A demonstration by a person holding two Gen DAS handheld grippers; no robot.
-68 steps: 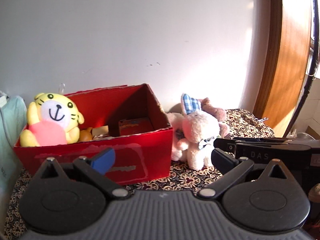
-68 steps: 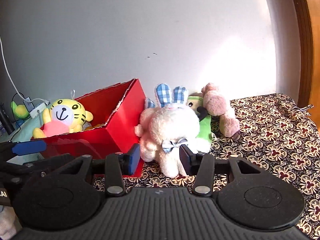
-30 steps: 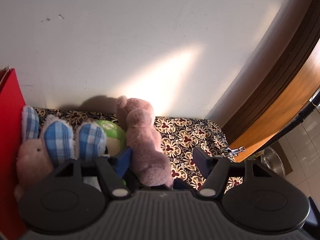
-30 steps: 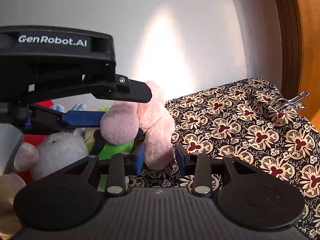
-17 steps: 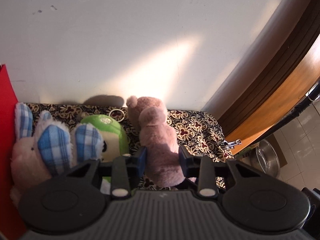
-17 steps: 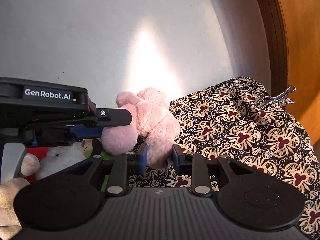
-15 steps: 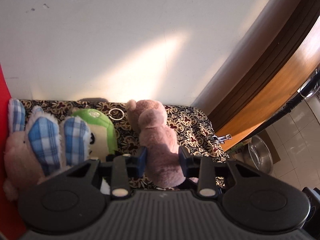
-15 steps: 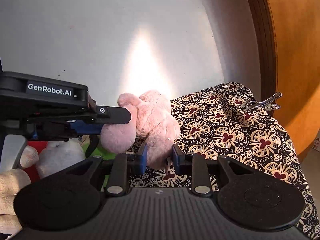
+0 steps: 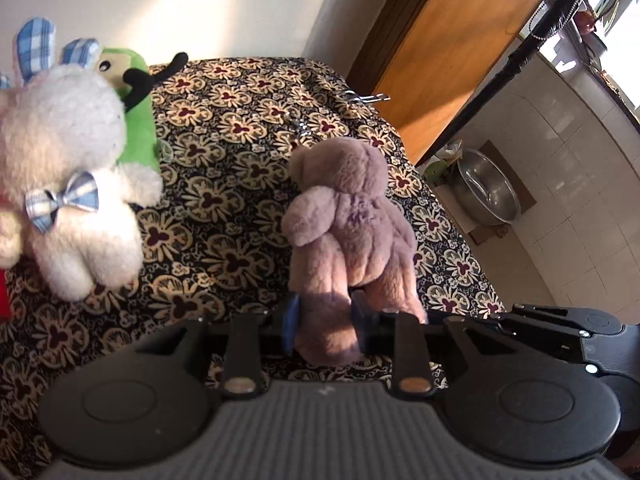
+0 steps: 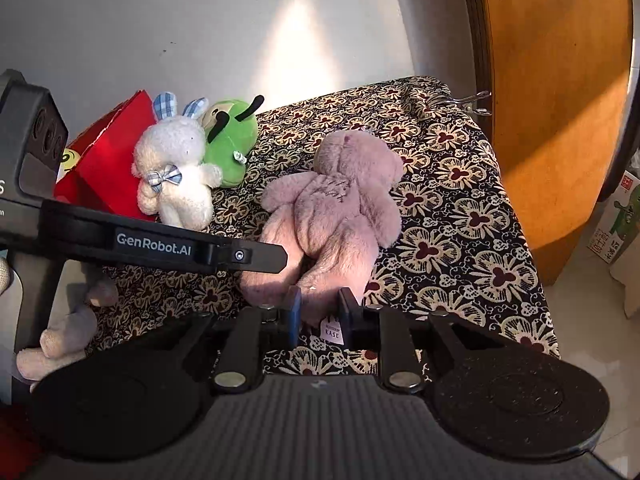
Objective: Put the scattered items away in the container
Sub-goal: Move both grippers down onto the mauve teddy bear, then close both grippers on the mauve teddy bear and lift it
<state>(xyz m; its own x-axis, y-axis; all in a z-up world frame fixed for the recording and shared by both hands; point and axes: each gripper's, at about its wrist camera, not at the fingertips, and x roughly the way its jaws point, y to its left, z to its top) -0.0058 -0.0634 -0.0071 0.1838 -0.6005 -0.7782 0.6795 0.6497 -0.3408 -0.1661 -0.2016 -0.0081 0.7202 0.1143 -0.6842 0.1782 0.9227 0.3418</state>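
While both grippers' fingers [image 9: 290,316] pinch the pink bear [image 9: 352,216], open tablecloth [image 10: 460,216] flanks it.

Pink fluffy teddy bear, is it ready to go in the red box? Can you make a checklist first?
1. Left gripper shut on one leg of the pink fluffy teddy bear: ok.
2. Right gripper pinching the other leg: ok; its jaws have just been closing.
3. Bear lifted off the flowered cloth: cannot tell.
4. Red cardboard box in sight: ok.
5. White plush bunny and green plush toy beside the box, in the way: not ok.
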